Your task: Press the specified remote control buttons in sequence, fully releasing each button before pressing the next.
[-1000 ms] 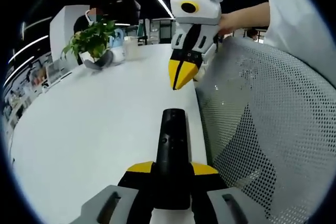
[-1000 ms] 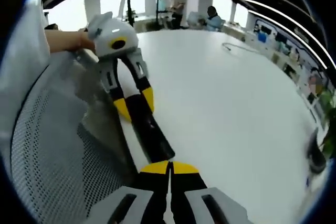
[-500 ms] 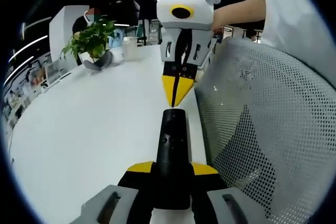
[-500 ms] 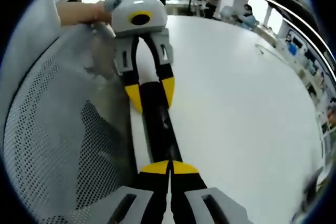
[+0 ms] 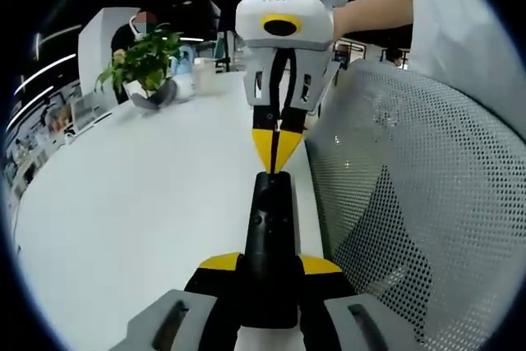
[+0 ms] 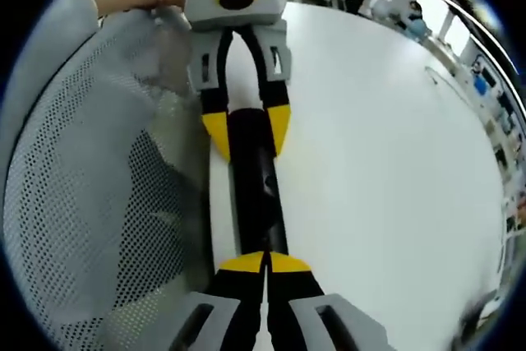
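Note:
A black remote lies lengthwise over the white table, and my left gripper is shut on its near end, yellow fingertips on both sides. My right gripper comes down from above, shut, its yellow tips together at the remote's far end. In the right gripper view the remote runs up from my shut right gripper to the left gripper, which clamps it. Whether the tips press a button I cannot tell.
A grey mesh chair back stands close along the table's edge, also seen as the chair back. A potted plant sits far back left. A person's arm reaches to the right gripper.
My right gripper has swung in line with the remote and come closer, its shut tips now at the remote's far end. My left gripper still holds the remote in place.

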{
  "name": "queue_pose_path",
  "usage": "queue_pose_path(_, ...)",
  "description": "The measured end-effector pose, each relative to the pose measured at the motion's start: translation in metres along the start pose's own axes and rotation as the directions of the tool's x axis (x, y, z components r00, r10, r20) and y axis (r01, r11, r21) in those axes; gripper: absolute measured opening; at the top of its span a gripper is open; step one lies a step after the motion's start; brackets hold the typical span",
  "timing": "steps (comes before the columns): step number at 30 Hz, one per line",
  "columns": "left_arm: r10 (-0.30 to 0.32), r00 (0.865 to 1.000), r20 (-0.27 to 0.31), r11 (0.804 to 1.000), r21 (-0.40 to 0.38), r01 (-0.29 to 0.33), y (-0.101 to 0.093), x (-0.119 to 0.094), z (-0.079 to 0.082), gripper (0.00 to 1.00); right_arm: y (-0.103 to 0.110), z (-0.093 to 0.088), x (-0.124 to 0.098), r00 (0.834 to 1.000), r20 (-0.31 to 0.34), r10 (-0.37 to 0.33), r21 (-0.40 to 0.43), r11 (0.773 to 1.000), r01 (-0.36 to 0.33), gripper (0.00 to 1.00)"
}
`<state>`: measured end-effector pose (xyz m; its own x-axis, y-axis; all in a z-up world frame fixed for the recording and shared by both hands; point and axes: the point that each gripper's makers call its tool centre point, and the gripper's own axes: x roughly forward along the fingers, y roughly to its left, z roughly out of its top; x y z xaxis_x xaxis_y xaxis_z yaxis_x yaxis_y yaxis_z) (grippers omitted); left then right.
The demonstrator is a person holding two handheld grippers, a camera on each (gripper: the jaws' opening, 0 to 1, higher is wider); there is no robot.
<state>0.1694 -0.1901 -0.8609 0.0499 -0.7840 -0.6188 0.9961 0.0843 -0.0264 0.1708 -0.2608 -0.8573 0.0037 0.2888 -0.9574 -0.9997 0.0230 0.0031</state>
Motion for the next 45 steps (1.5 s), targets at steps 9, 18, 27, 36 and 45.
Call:
queue_pose_path(9, 0.000, 1.000, -0.004, 1.000, 0.003, 0.000, 0.000, 0.000, 0.000, 0.25, -0.002, 0.000, 0.002, 0.995, -0.100, 0.022, -0.007, 1.000, -0.022, 0.00)
queue_pose_path(18, -0.002, 1.000, -0.003, 1.000, -0.002, 0.002, 0.000, 0.000, 0.000, 0.25, -0.001, -0.001, 0.000, 0.999, 0.033, -0.004, 0.098, 0.995, 0.000, 0.00)
queue_pose_path(27, -0.003, 1.000, 0.004, 1.000, -0.013, 0.003, 0.000, 0.000, 0.000, 0.25, 0.000, -0.001, -0.003, 0.961, 0.245, -0.126, 0.095, 0.990, 0.105, 0.00)
queue_pose_path(36, -0.002, 1.000, 0.007, 1.000, -0.017, 0.002, 0.000, 0.000, 0.000, 0.25, -0.002, 0.014, -0.007, 0.955, 0.283, -0.091, 0.149, 0.988, 0.050, 0.00)
queue_pose_path(45, -0.004, 1.000, 0.006, 1.000, -0.016, 0.004, 0.000, -0.001, 0.000, 0.25, 0.003, 0.015, 0.000, 0.973, 0.225, -0.047, 0.037, 0.999, 0.040, 0.00)
